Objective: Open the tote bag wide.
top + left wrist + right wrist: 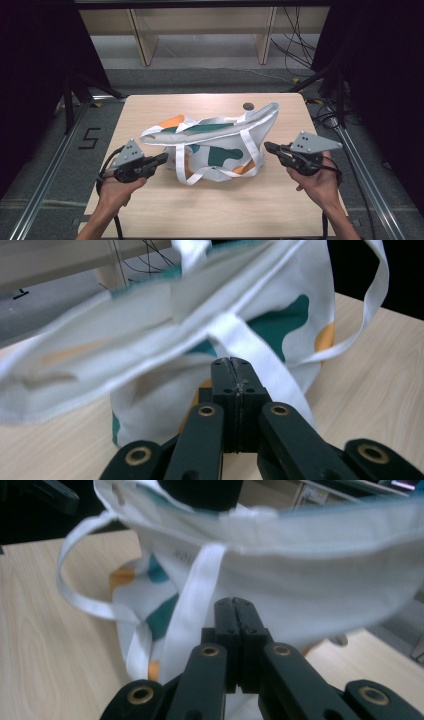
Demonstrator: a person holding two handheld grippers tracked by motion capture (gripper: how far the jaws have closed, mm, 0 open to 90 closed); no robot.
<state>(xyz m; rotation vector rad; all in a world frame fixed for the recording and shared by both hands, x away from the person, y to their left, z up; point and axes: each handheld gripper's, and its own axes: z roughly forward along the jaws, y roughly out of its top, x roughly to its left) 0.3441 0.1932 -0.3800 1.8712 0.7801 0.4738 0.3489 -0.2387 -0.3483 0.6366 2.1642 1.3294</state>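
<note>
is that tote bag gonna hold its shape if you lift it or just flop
The tote bag probably flops: its thin cloth sags and folds. It looks empty, so likely light. The loose handles would probably dangle.

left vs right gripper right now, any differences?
The left gripper is at the tote bag's lower left side, near the orange patch; the right gripper is at its right side, slightly higher. The left sits closer to the hanging strap. Both have jaws shut, with no cloth visibly between them.

White tote bag (220,145), green-orange patches, mid-table.
</note>
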